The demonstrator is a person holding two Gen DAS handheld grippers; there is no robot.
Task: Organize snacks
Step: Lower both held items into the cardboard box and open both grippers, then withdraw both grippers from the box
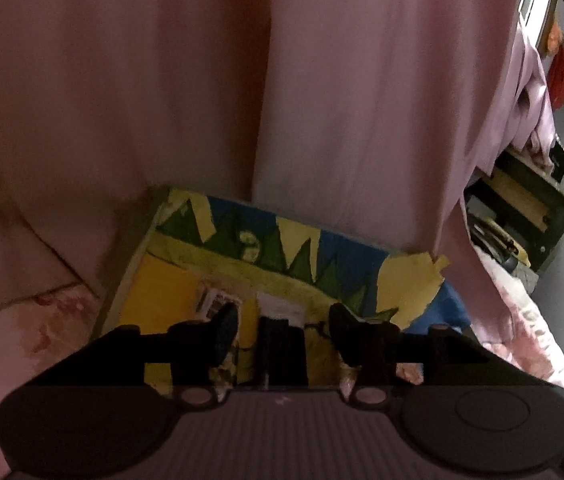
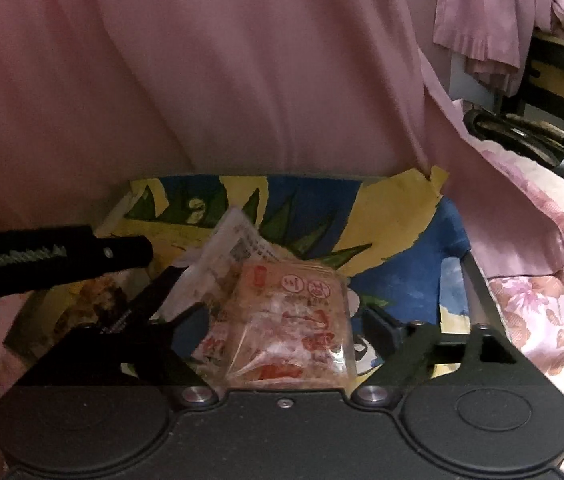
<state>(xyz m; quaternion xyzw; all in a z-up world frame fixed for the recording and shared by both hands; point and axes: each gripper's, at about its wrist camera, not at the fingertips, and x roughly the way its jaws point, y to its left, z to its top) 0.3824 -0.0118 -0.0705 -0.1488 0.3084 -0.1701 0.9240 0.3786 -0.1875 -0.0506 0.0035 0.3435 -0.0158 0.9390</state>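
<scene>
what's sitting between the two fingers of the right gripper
In the right wrist view, a clear snack packet with red print sits between the right gripper's fingers, over the painted box. Whether the fingers press on it is unclear.

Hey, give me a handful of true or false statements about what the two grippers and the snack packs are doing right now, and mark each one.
1. The right gripper has a clear snack packet with red print between its fingers. True.
2. The left gripper carries a snack packet. False: nothing sits between its open fingers.
3. The colourful box is printed in blue, yellow and green. True.
4. Behind the box hangs a green curtain. False: the pink curtain fills the background.
5. A second packet lies behind the held one. True.
</scene>
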